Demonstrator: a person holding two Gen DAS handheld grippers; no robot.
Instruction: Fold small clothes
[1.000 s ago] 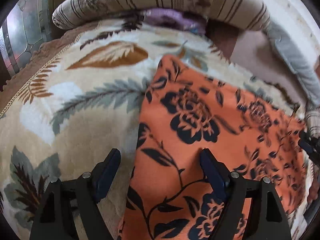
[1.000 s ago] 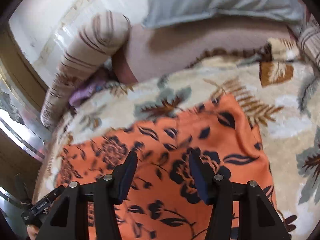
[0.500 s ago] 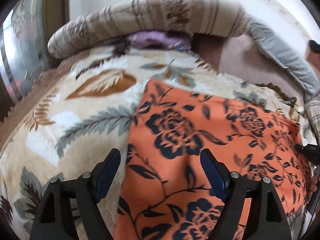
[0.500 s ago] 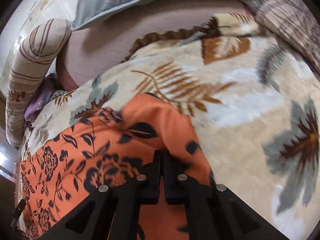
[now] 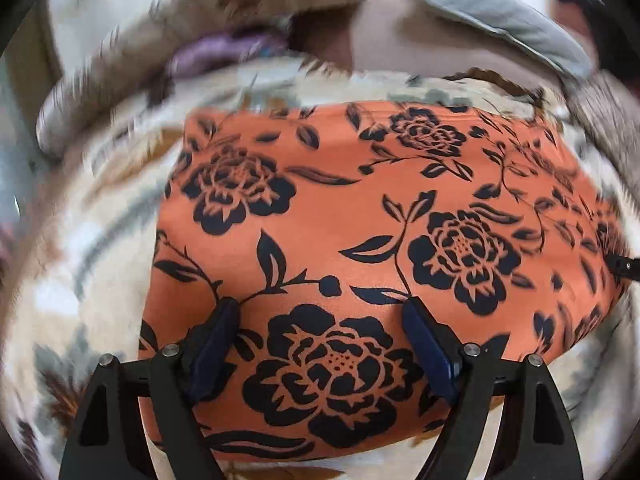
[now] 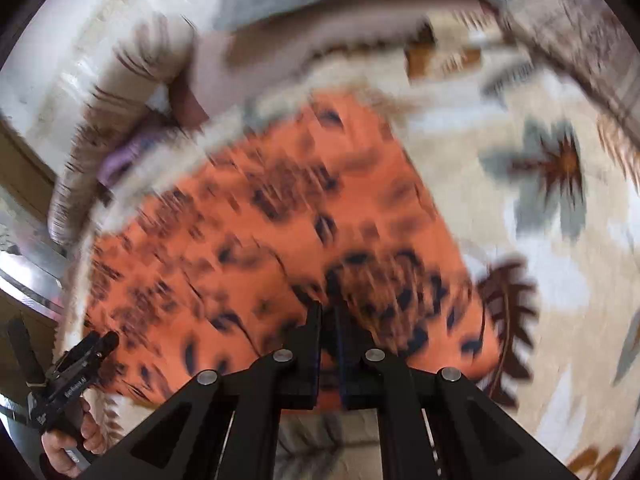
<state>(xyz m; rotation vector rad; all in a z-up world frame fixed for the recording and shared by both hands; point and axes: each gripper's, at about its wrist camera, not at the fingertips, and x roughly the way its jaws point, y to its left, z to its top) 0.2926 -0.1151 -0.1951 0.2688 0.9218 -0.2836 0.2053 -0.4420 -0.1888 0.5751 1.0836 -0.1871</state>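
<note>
Orange floral cloth (image 5: 380,208), judged thin and floppy, is pinched at its near edge by right tool (image 6: 329,312); left tool (image 5: 320,320) is held apart above it.

Orange cloth (image 5: 360,216) newly folded over.

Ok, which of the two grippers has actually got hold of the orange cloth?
The right gripper: its jaws are shut on the orange floral cloth. The left gripper hangs over it with jaws wide open.

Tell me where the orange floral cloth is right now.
The orange floral cloth lies on the leaf-print blanket, under the open left gripper, with its near edge pinched by the right gripper.
</note>
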